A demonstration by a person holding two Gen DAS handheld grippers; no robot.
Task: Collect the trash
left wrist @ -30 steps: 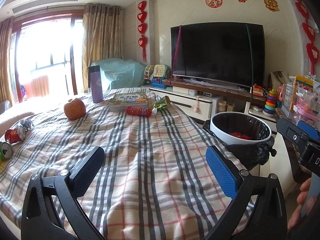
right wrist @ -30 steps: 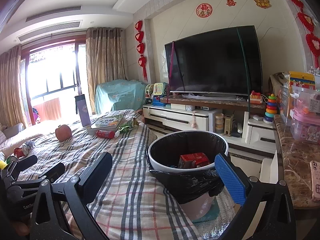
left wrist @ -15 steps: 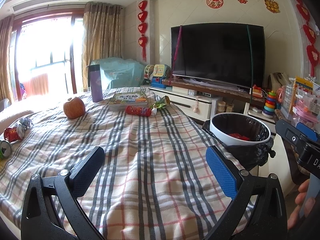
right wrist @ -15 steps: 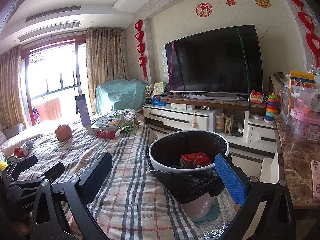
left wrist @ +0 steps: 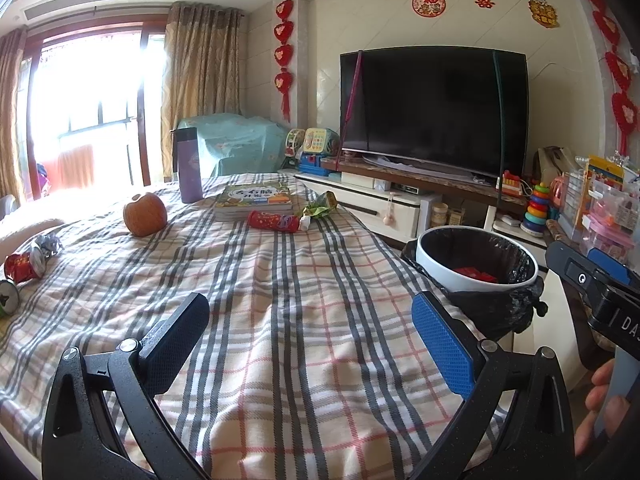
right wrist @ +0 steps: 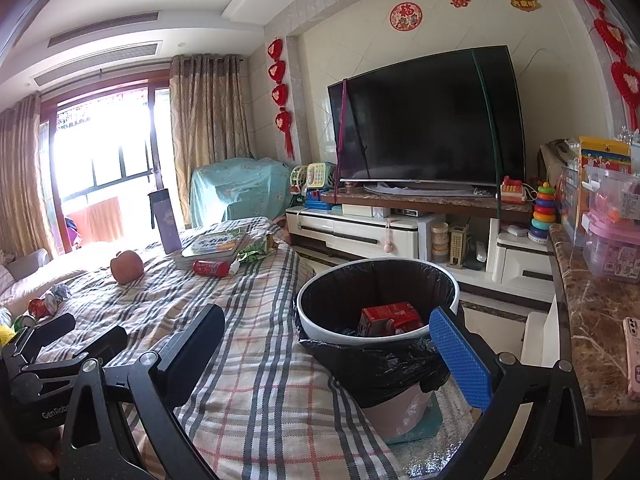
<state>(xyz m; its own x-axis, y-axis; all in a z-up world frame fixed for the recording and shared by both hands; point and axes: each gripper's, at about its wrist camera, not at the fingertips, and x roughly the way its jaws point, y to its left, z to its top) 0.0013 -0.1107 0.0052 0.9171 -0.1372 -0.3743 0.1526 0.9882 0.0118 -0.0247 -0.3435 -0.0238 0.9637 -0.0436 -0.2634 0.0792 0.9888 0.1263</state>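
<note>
Plaid-covered bed (left wrist: 304, 320) filling most of both views. At its left edge, a crushed red can (left wrist: 22, 266) beside crumpled foil wrappers (left wrist: 48, 244), and part of another can (left wrist: 8, 298) right at the frame edge. Further in, an apple (left wrist: 145, 214), not trash by the look of it. Along the far edge, a purple bottle (left wrist: 189, 166), a stack of picture books (left wrist: 254, 198), then a red snack tube (left wrist: 273, 221) touching a green wrapper (left wrist: 320, 208). Left tongs (left wrist: 310, 346) low over the near edge of the bed, spread wide, gripping nothing. Off the bed's right edge, a white bin with black liner (right wrist: 378, 300), a red carton (right wrist: 390, 318) already inside. Right tongs (right wrist: 326, 346) just in front of the bin, equally wide apart and empty. Judged partway done: one piece binned; cans, foil, tube and green wrapper left on the bed.
</note>
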